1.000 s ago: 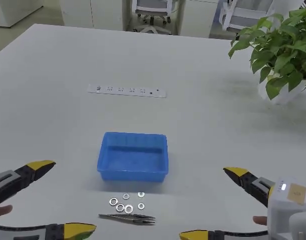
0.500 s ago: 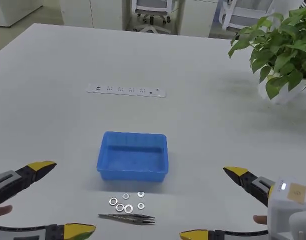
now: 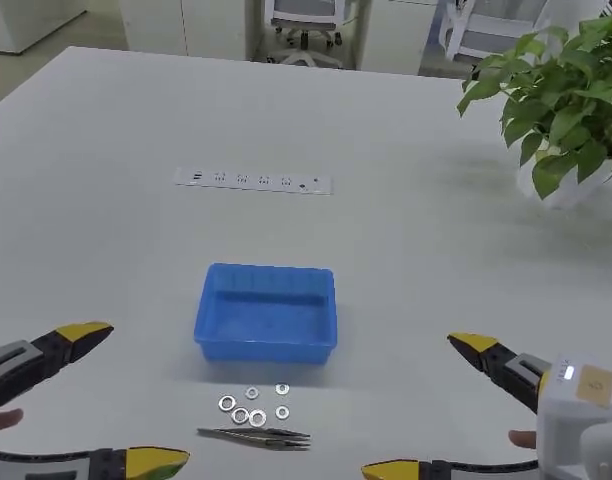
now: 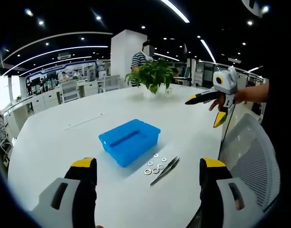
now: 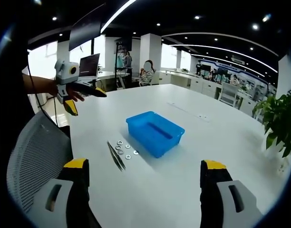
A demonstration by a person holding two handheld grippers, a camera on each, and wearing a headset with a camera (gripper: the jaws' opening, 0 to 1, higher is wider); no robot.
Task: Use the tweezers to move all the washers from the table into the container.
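- A handful of small, flat, silvery washers [image 3: 254, 404] lie in a loose cluster on the smooth white surface [image 3: 406, 240], just in front of the container and not yet in it.
- Slim metal tweezers [image 3: 254, 435] rest untouched just beside the washers on the near side. Thin and slick, they could spin or skid away if pinched off-centre.
- The blue plastic container [image 3: 265, 349], shallow, rectangular and open-topped, looks light enough to be shoved by a careless reach.
- The left gripper [image 3: 146, 392] and right gripper [image 3: 408, 405] hang at either side, yellow-tipped jaws spread wide, holding nothing.
- Bumping the cluster could scatter the washers, and such flat rings may slip from the tweezer tips.
- A white power strip [image 3: 254, 181] and a leafy potted plant [image 3: 556, 100] sit well apart.
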